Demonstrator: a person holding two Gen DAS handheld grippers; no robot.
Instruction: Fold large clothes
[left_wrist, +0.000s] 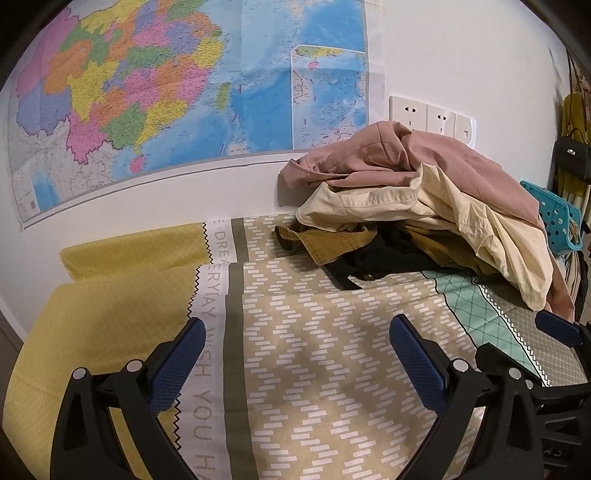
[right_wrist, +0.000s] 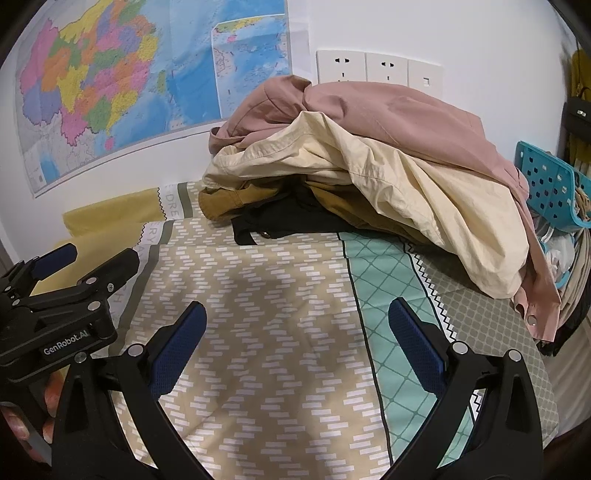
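Observation:
A heap of clothes lies at the far right of the bed: a pink garment (left_wrist: 436, 155) (right_wrist: 399, 107) on top, a cream one (left_wrist: 436, 210) (right_wrist: 388, 177) under it, then a mustard one (left_wrist: 332, 240) (right_wrist: 229, 201) and a black one (left_wrist: 380, 262) (right_wrist: 280, 221). My left gripper (left_wrist: 297, 343) is open and empty above the patterned sheet, short of the heap. My right gripper (right_wrist: 297, 328) is open and empty too, beside the left gripper, which shows at the left of the right wrist view (right_wrist: 88, 258).
The bed carries a beige, green and grey patterned sheet (left_wrist: 332, 369) (right_wrist: 266, 314) and yellow pillows (left_wrist: 129, 251). A wall map (left_wrist: 166, 92) and sockets (right_wrist: 380, 68) are behind. A blue perforated basket (right_wrist: 550, 184) stands at the right edge.

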